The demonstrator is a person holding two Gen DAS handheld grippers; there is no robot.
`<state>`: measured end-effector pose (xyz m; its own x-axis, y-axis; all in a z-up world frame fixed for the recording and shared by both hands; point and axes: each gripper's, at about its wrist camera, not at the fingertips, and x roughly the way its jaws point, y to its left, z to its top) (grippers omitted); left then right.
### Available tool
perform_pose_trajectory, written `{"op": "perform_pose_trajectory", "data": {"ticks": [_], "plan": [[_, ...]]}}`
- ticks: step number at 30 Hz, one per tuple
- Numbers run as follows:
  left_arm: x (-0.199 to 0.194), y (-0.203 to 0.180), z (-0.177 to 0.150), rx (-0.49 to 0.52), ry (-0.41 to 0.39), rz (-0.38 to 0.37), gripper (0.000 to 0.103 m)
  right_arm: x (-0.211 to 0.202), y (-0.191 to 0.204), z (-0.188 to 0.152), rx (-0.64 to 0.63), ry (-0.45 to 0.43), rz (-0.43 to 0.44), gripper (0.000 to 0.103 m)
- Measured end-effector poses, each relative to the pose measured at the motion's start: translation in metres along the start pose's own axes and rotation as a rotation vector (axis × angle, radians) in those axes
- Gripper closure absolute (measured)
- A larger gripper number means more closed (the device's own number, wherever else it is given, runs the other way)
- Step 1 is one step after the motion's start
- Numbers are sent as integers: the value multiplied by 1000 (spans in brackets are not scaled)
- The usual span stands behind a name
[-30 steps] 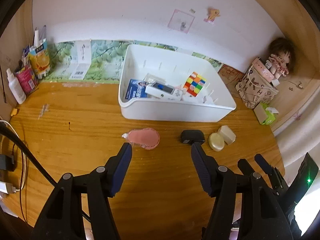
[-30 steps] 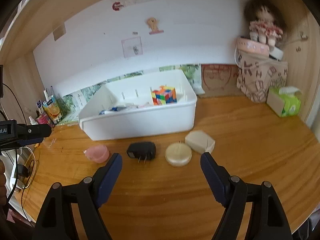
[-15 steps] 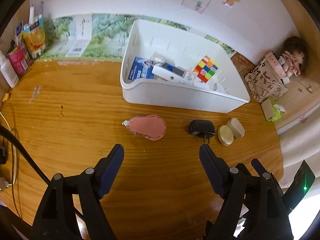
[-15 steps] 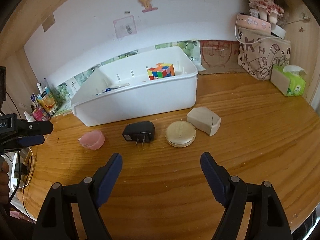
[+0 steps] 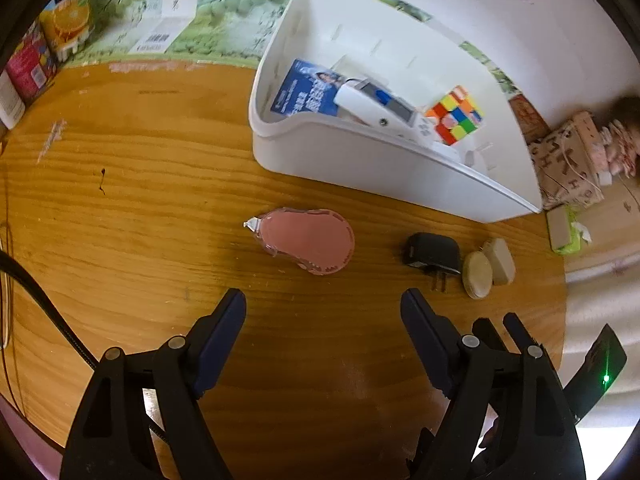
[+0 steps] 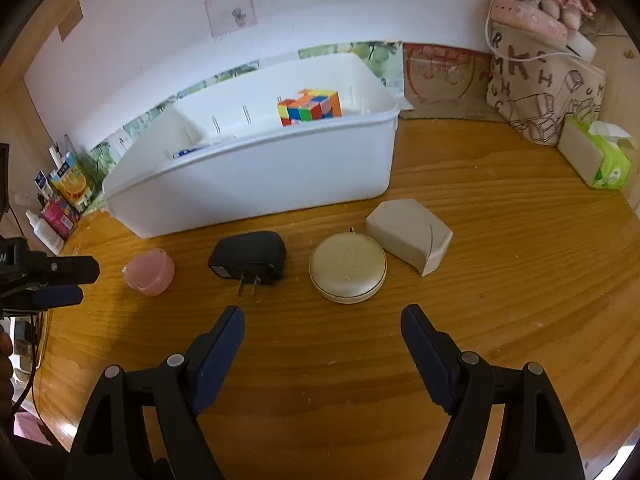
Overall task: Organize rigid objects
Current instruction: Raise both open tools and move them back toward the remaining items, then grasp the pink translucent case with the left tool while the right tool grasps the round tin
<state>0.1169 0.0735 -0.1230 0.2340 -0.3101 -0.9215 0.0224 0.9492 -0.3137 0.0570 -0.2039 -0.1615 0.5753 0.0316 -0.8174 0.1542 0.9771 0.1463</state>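
Note:
A white bin (image 5: pixel 360 160) (image 6: pixel 256 176) stands on the wooden desk and holds a colour cube (image 5: pixel 454 114) (image 6: pixel 310 106), a blue box (image 5: pixel 306 88) and a white device (image 5: pixel 376 106). In front of it lie a pink correction-tape case (image 5: pixel 306 240) (image 6: pixel 150 270), a black plug adapter (image 5: pixel 432 252) (image 6: pixel 248 256), a round cream case (image 5: pixel 476 274) (image 6: pixel 347 268) and a beige angular case (image 5: pixel 500 260) (image 6: pixel 410 234). My left gripper (image 5: pixel 322 312) is open and empty just short of the pink case. My right gripper (image 6: pixel 322 324) is open and empty just short of the round case.
Juice cartons and bottles (image 5: pixel 52 40) stand at the desk's far left. A patterned bag (image 6: pixel 544 88) with a doll on top and a green tissue pack (image 6: pixel 596 156) stand at the far right. Cables run along the left edge (image 5: pixel 24 272).
Both grippers have moved forward and down towards the objects lying in front of the bin. The left one has opened wider. Nothing on the desk has moved.

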Motion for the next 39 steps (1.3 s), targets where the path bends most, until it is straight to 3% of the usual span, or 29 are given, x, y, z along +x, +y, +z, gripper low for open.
{"op": "perform_pose_trajectory", "data": {"ticks": [16, 26, 39], "plan": [[42, 8, 16, -143, 74, 32, 21, 36, -5, 7, -71, 118, 13, 22], [58, 9, 26, -172, 87, 82, 20, 44, 1, 13, -155, 84, -34, 22], [77, -15, 50, -124, 112, 268, 19, 52, 1, 17, -185, 20, -62, 22]]}}
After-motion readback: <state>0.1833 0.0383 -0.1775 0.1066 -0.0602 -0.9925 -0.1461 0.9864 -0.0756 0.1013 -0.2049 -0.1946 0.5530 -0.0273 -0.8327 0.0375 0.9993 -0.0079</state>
